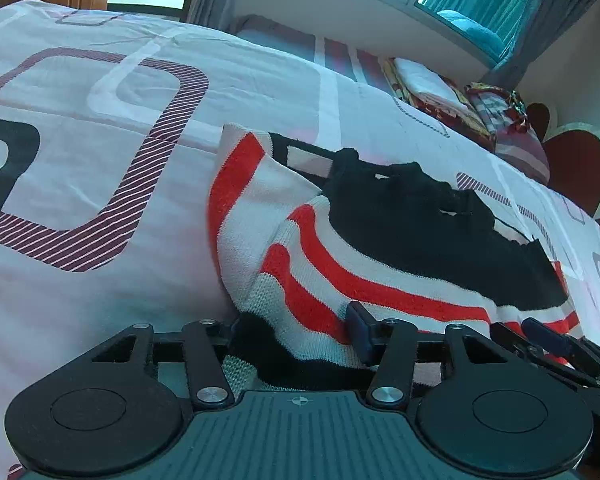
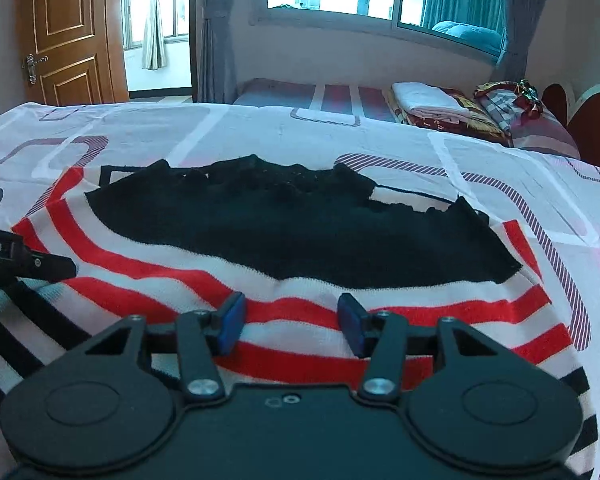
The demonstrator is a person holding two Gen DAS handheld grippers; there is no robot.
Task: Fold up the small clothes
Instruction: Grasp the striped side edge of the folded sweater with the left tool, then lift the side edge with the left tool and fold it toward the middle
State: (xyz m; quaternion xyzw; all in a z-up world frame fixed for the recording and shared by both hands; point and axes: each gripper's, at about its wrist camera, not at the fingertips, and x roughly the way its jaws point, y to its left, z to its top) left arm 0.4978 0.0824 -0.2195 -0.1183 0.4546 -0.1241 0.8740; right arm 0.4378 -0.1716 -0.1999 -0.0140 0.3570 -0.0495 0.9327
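A small knitted sweater [image 2: 300, 276] with red, white and black stripes and a black top part lies spread on the bed. In the left wrist view the sweater [image 1: 320, 264] is bunched, and its near edge lies between my left gripper's [image 1: 300, 332] wide-apart fingers; the left finger is hidden under the cloth. My right gripper [image 2: 292, 324] is open, its blue pads [image 2: 230, 320] apart just above the red stripes near the hem. The left gripper also shows in the right wrist view [image 2: 28, 260] at the sweater's left edge. The right gripper shows in the left wrist view [image 1: 548, 340] at the right.
The bed cover [image 2: 260, 132] is pink-white with rounded-square patterns. Folded blankets and clothes [image 2: 440, 112] are stacked at the far right near a red headboard [image 2: 588, 120]. A wooden door [image 2: 68, 32] and windows stand behind the bed.
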